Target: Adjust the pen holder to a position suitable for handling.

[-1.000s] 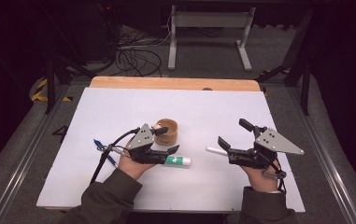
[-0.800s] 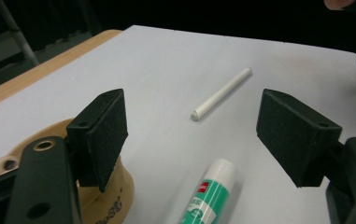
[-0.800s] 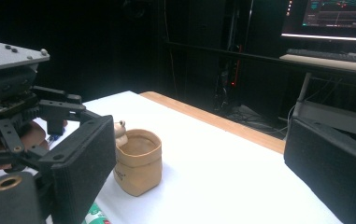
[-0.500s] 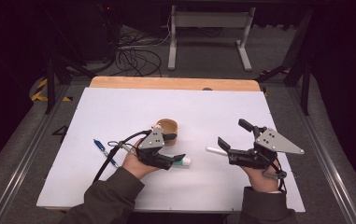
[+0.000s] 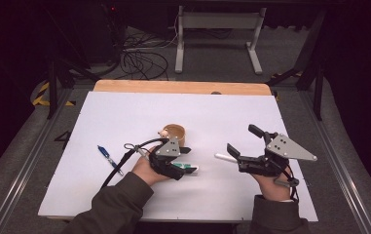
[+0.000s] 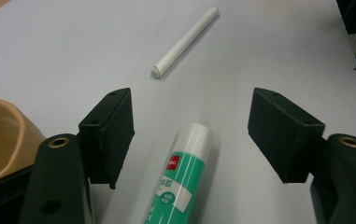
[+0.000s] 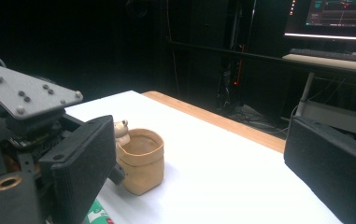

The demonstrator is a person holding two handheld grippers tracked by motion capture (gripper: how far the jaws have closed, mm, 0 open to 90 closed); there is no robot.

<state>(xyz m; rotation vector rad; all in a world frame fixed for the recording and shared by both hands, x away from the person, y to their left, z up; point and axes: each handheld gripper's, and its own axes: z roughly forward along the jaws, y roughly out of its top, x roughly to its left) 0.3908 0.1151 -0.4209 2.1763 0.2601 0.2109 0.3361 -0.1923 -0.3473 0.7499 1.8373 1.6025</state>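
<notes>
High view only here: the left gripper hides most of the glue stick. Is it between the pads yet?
Observer: Yes. In the left gripper view the glue stick lies on the table between the pads of the left gripper. Its jaws have just been closing, but neither pad touches it.
Operator: Which way does its cap point?
Observer: Away from the gripper, toward the white stick lying farther on.

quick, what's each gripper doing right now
left gripper: open, jaws just been closing around the glue stick, not pressing it yet
right gripper: open, holding nothing
</notes>
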